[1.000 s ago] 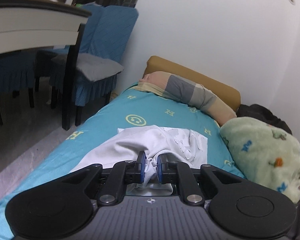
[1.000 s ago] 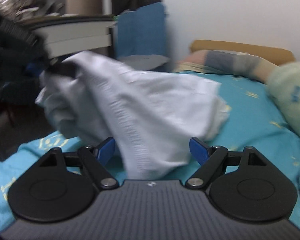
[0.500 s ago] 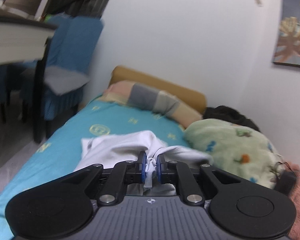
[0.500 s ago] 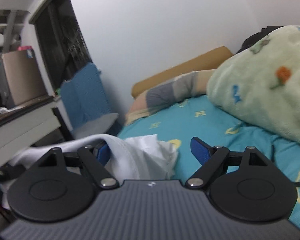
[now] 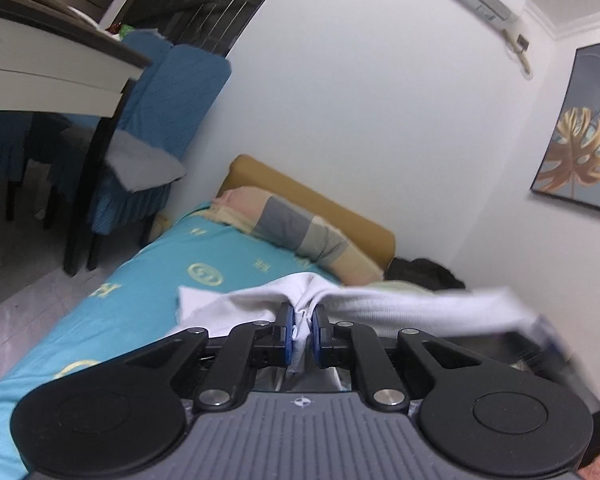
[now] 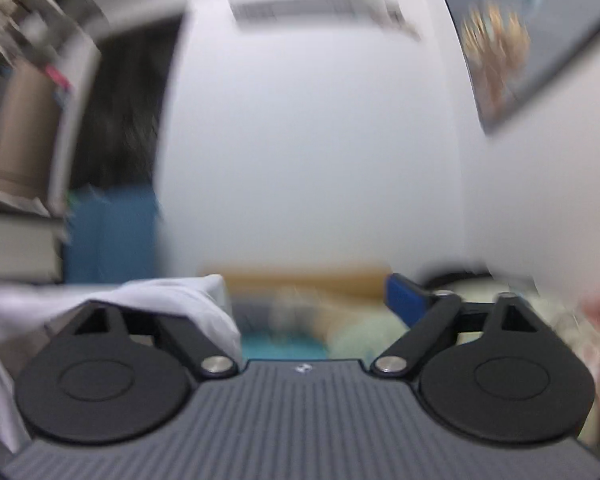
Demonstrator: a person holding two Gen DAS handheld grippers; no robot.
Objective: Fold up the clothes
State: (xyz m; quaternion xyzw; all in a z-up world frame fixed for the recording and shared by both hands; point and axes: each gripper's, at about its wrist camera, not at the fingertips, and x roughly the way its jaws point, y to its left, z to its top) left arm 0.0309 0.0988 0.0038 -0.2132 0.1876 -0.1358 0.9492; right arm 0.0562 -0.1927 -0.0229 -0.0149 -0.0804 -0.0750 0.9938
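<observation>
A white garment (image 5: 400, 310) hangs in the air above the teal bed sheet (image 5: 160, 284). My left gripper (image 5: 301, 326) is shut on a bunched edge of it, and the cloth stretches off to the right. In the blurred right wrist view the same white garment (image 6: 172, 300) drapes over the left finger of my right gripper (image 6: 312, 300). That gripper's jaws stand wide open, with the blue right pad (image 6: 404, 296) bare. The left pad is hidden under the cloth.
A striped pillow (image 5: 300, 232) and a tan headboard (image 5: 320, 204) lie at the bed's far end. A green patterned blanket (image 6: 360, 332) is on the right. A table (image 5: 52, 72) and blue-covered chairs (image 5: 160, 120) stand left of the bed. A framed picture (image 5: 580, 140) hangs on the right wall.
Both grippers have risen and tilted upward, lifting the garment off the bed. The right gripper swung fast to the right and its view has blurred. It stays open.
</observation>
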